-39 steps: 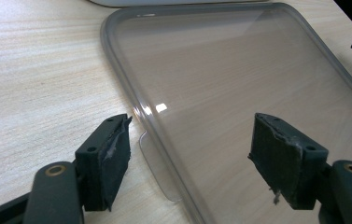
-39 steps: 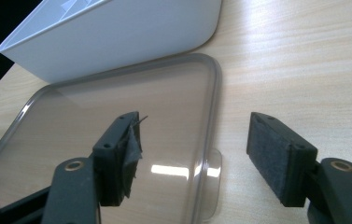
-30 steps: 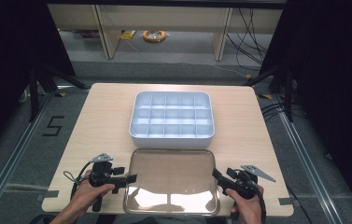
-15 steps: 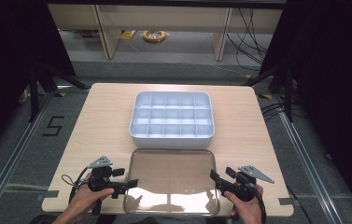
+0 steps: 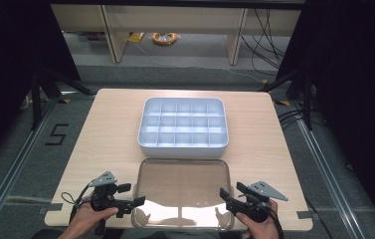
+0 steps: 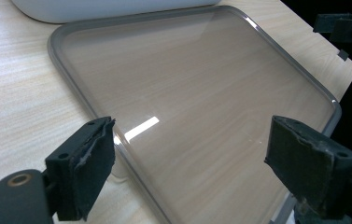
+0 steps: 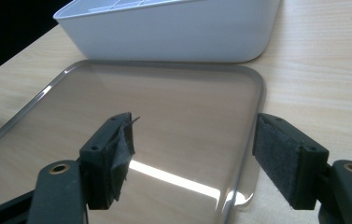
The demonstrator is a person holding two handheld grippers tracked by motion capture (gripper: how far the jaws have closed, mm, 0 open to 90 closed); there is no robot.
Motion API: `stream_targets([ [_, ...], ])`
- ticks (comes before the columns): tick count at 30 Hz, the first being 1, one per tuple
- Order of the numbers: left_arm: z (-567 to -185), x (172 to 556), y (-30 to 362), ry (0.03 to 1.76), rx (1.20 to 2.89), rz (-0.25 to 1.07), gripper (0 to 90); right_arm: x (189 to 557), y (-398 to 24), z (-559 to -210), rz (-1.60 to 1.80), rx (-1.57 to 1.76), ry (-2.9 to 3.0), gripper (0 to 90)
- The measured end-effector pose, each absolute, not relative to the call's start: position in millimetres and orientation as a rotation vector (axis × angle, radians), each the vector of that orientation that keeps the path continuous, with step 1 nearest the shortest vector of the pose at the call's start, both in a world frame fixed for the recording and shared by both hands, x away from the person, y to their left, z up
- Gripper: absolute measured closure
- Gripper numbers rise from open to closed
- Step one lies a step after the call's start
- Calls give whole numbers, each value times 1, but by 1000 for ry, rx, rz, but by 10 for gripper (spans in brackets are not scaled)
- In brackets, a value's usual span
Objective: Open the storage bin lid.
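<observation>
A clear lid (image 5: 182, 191) lies flat on the table in front of a white compartment box (image 5: 183, 127). My left gripper (image 5: 131, 195) is at the lid's near left corner, open, its jaws just opened wide. In the left gripper view the lid's rim (image 6: 78, 88) runs between the jaws of the left gripper (image 6: 197, 158), and no pad presses on it. My right gripper (image 5: 230, 190) is at the lid's near right corner, open, and its jaws have just closed a little. In the right gripper view the lid (image 7: 155, 107) lies under the right gripper (image 7: 197, 154), with the box (image 7: 178, 32) beyond.
The wooden table (image 5: 100, 134) has bare strips on both sides of the box. Its near edge runs just under my hands. Dark floor, stand legs and cables (image 5: 294, 114) surround it, with shelving at the back.
Both hands have stayed at the lid's near corners. The left gripper's jaws look wider apart than a second ago. Lid and box have not moved.
</observation>
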State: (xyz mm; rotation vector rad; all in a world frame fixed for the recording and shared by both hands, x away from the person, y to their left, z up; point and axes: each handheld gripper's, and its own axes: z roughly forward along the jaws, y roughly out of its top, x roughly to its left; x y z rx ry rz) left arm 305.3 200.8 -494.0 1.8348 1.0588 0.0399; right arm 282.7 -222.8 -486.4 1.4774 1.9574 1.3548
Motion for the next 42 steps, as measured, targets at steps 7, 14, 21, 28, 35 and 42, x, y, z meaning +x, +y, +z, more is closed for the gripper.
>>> stream_targets([
  [7, -496, 297, 202, 1033, 1852, 56, 149, 272, -222, -488, 1356, 1474, 1986, 289],
  [14, -497, 288, 204, 1045, 1855, 62, 149, 263, -222, -489, 1335, 1477, 2021, 289],
  [21, -496, 280, 208, 1039, 1849, 51, 149, 253, -222, -493, 1316, 1447, 2073, 283],
  [28, -497, 276, 211, 1034, 1866, 41, 149, 244, -226, -493, 1289, 1437, 2093, 278],
  [35, -498, 275, 209, 1013, 1879, 37, 148, 237, -231, -493, 1262, 1499, 2077, 265],
  [42, -498, 275, 209, 1001, 1880, 43, 149, 236, -234, -495, 1253, 1528, 2067, 241],
])
